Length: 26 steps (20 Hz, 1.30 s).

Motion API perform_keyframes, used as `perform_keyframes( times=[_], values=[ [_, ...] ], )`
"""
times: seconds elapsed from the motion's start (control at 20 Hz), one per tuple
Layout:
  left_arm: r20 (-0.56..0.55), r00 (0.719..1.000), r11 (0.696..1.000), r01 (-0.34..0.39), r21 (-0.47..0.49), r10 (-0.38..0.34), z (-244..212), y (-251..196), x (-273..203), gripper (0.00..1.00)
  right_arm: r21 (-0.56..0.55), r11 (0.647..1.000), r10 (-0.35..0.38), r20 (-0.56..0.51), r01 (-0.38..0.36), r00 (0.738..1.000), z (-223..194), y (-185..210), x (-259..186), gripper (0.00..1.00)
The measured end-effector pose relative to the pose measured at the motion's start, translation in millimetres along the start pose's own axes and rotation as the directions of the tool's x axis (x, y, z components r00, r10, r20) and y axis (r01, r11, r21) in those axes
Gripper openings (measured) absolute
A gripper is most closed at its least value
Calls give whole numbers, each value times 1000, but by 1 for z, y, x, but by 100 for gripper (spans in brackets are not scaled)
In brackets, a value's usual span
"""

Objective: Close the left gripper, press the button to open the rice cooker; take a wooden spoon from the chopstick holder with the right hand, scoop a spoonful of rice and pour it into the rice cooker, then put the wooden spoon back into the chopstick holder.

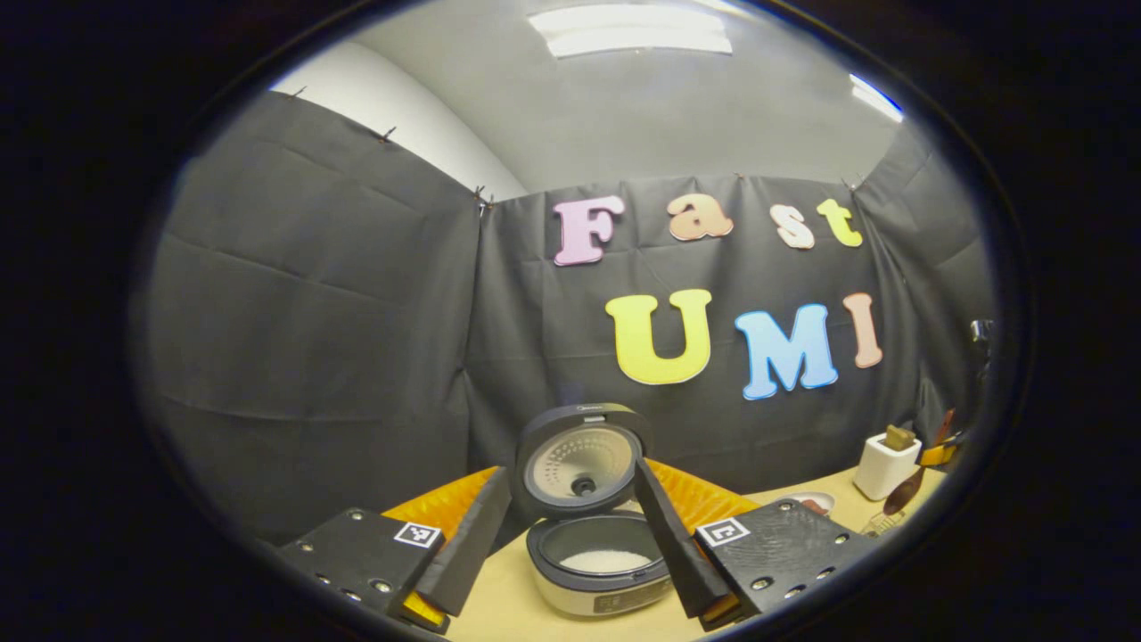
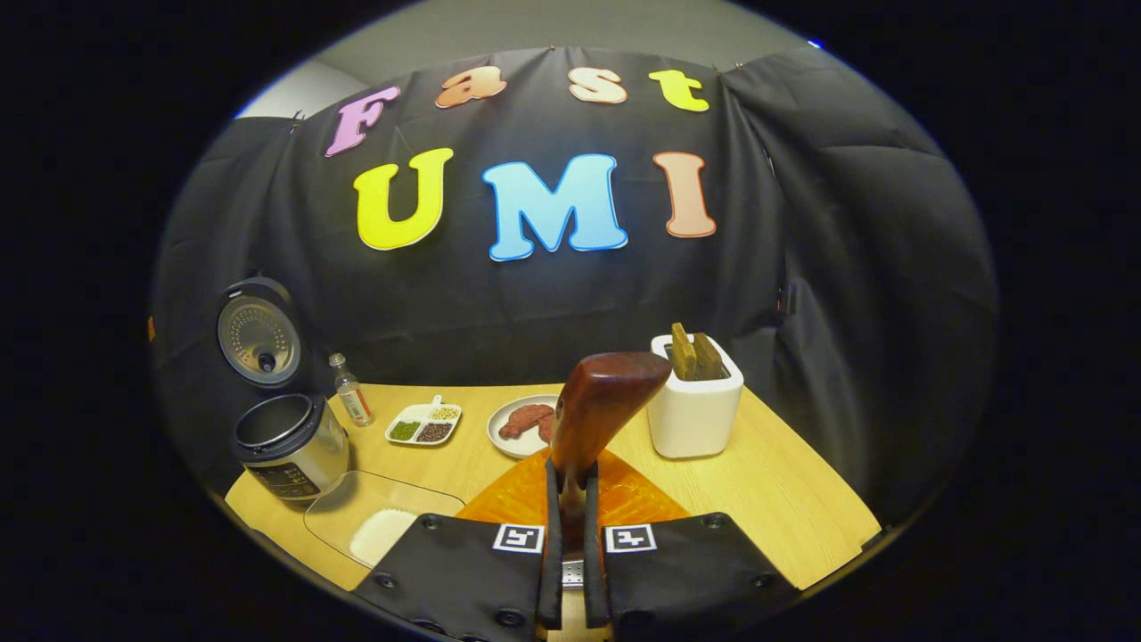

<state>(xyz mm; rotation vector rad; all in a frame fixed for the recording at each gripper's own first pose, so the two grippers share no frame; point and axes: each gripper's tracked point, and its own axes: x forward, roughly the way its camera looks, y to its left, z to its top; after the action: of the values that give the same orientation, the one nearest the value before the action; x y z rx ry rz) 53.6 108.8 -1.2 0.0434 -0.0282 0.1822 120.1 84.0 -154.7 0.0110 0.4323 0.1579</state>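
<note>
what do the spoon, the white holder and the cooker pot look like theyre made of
The reddish-brown wooden spoon looks like polished wood: smooth sheen, warm colour. The white square chopstick holder seems glazed ceramic or plastic; its plain matte-white walls leave that open. The open silver rice cooker has a body that looks like brushed metal, with a dark rim that may be plastic.

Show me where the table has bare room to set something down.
Bare wood lies right of the holder, out to the table edge, and between the cooker and the orange mat, behind the clear tray. The back row is crowded: bottle, divided dish, plate.
</note>
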Motion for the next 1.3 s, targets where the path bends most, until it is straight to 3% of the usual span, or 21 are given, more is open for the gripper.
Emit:
perform_keyframes(
  times=[0.35, 0.65, 0.7, 1.3],
  values=[
    [-11, 1000, 1000, 3, -8, -3, -10, 12, 4, 88, -64, 993, 98, 33, -96, 995, 17, 63, 0, 11],
    [-27, 1000, 1000, -9, -4, 9, -19, 31, 7, 87, -81, 982, 171, -11, -171, 985, -6, 118, 11, 11],
    [-31, 999, 1000, -12, -3, 12, -22, 33, 8, 88, -88, 980, 178, -20, -179, 984, -10, 125, 13, 7],
    [-80, 996, 999, -45, -3, 45, -50, 74, 24, 87, -267, 943, 174, -121, -201, 977, -79, 176, 52, 11]
  ],
)
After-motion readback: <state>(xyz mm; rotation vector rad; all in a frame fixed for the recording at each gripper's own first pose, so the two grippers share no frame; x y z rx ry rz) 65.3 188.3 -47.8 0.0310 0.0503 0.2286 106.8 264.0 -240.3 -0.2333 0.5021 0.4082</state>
